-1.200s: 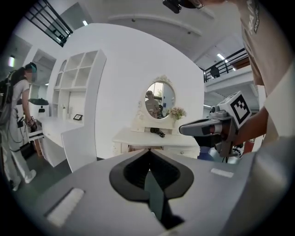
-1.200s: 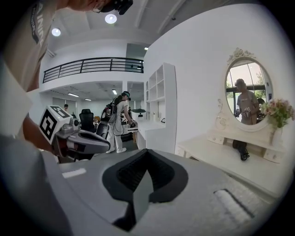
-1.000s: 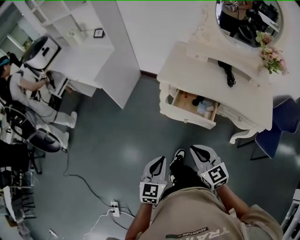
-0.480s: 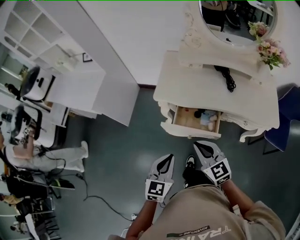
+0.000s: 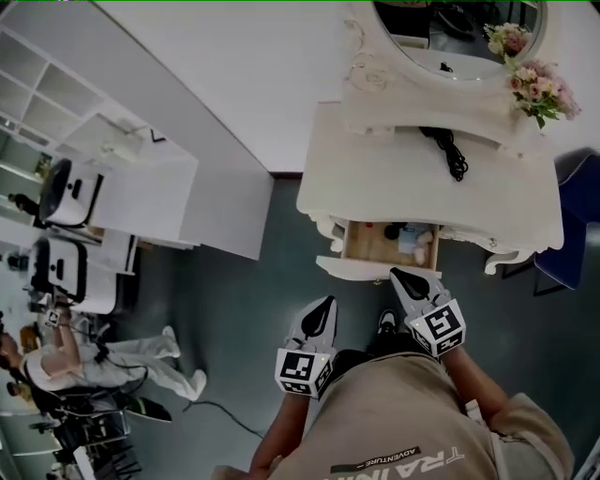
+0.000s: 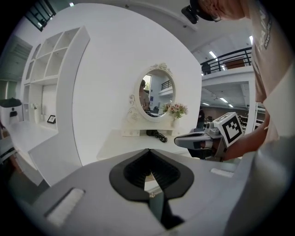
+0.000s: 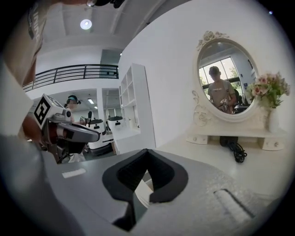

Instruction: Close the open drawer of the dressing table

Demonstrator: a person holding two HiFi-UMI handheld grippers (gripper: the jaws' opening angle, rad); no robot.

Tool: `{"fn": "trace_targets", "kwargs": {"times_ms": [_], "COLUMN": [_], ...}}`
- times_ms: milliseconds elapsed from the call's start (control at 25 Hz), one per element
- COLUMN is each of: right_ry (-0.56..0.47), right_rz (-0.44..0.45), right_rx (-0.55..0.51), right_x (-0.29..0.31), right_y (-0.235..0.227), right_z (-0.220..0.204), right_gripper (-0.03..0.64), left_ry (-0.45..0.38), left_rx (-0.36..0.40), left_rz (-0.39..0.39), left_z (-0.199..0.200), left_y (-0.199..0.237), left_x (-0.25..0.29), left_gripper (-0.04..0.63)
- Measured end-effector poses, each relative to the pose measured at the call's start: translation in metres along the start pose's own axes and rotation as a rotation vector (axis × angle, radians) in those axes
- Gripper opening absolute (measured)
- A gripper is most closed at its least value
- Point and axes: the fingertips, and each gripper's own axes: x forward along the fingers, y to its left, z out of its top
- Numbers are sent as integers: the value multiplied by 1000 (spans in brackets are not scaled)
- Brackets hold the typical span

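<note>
The cream dressing table (image 5: 375,178) stands ahead, seen also in the left gripper view as the table (image 6: 124,143). Its drawer (image 5: 386,247) is pulled out, showing a wooden inside with a dark item and a pale blue item. My right gripper (image 5: 397,274) is shut and empty, its tip right at the drawer's front panel (image 5: 361,269); contact is unclear. My left gripper (image 5: 329,302) is shut and empty, a short way in front of the panel, toward its left end. In their own views the left gripper (image 6: 150,150) and right gripper (image 7: 146,150) show jaws pressed together.
On the table are an oval mirror (image 5: 450,28), flowers (image 5: 536,86) and a black cable (image 5: 446,150). A blue chair (image 5: 574,220) stands at the right. A white shelf unit (image 5: 112,141) and partition lie left, with a person (image 5: 112,361) and equipment beyond.
I have stepped closer to the dressing table. Both grippers moved forward toward the drawer, and the right tip now reaches its front panel. The drawer still stands open.
</note>
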Motion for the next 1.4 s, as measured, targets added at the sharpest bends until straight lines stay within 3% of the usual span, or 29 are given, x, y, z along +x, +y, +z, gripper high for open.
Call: {"fn": "trace_targets", "kwargs": {"times_ms": [200,360,520,840,960,1120,1400], "right_ry": [42,47,69,55,50,35,33], "right_rz": [-38,-84,-127,-273,-315,-393,-494], "right_rx": [3,54,56,172,171,166,324], "right_x": [-5,-4,0,23,35,41,36], "right_y": [-24,-39,-45,-69,-75,-89,-95], "right_z": [-6,-8,-11,2,15,31,20], "right_gripper": [3,3,3,3,3,3,3], "left_ry": [-9,0,13,15,17,24,10], "left_rx": [19,-29,-21,60,90,78,133], "left_rz": [-27,-79,-123,-249,-279,-375,-495], "left_z": [19,23,27,46,50,63,77], "left_y": [4,12,18,39,52,61,63], "left_x": [21,41,58,96,108,129,156], "left_gripper": [17,17,17,17,17,17,17]}}
